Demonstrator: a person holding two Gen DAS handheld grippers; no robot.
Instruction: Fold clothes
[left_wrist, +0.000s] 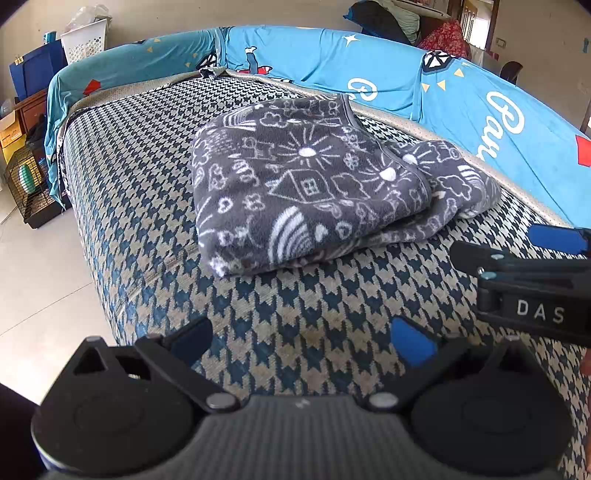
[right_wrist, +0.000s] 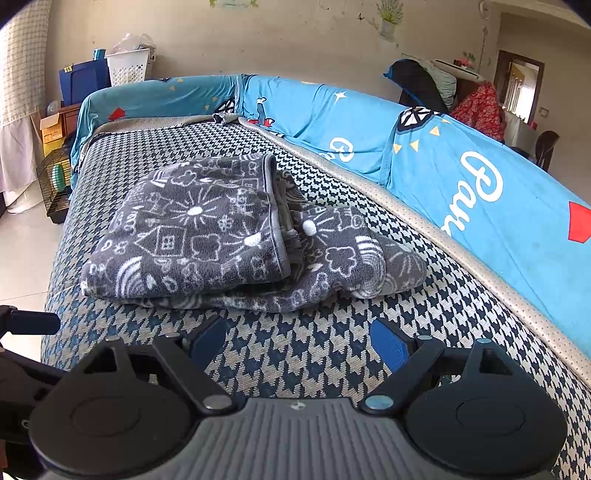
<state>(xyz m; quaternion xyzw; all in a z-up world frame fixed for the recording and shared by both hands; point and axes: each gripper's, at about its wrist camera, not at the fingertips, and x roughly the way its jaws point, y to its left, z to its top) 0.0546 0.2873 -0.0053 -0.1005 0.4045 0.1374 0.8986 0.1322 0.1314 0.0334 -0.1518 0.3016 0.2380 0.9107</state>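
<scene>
- Right gripper (left_wrist: 554, 254) enters the left wrist view from the right edge; its body is cut off by the frame, only blue pads, black linkage and "DAS" lettering show.
- Left gripper (right_wrist: 33, 321) barely shows at the left edge of the right wrist view, one dark finger tip only.
- Blanket (left_wrist: 314, 184): grey fleece, white doodle print (suns, houses, rainbows), folded into a thick, roughly rectangular stack; lower layers stick out on the right, edges uneven. Inner folds are hidden.
- It lies mid-sofa seat (left_wrist: 147, 184), near the backrest, apart from both grippers.
- Seat: woven houndstooth, navy and beige. Backrest cover (left_wrist: 332, 59): smooth blue printed cloth; its lettering is cut off.
- Both jaws released, spread wide, nothing between the pads, over bare seat.
- Left background clutter is small: wire cage (left_wrist: 29, 184), white perforated basket (left_wrist: 83, 40).
</scene>
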